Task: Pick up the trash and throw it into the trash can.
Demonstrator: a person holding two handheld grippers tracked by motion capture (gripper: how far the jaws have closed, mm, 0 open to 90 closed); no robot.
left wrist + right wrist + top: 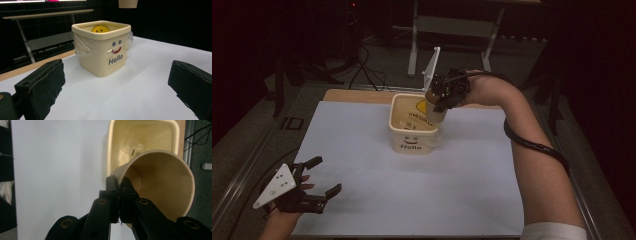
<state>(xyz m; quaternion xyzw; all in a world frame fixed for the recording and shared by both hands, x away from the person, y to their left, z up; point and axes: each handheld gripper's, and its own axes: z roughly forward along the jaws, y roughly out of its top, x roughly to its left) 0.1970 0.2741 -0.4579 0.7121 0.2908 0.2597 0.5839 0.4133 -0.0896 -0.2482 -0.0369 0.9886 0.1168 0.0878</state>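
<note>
A cream square bin [413, 138] with a smiley face and "Hello" on its front stands on the white sheet [362, 165]; a clear liner bag sits under its rim [82, 46]. My right gripper [439, 102] hovers over the bin's right rim, shut on the wall of a tan paper cup [160, 185], which is tipped toward the bin's opening [140, 142]. The cup's bottom [128, 3] hangs above the bin in the left gripper view. My left gripper [319, 175] rests near the sheet's front left corner, open, its pads [42, 87] wide apart and nothing between them.
The sheet lies on a wooden table [354, 95]. Behind the table stand a metal frame [452, 25] and dark cables [367, 70] on the floor. The right gripper's cable [532, 142] trails along the person's forearm.
</note>
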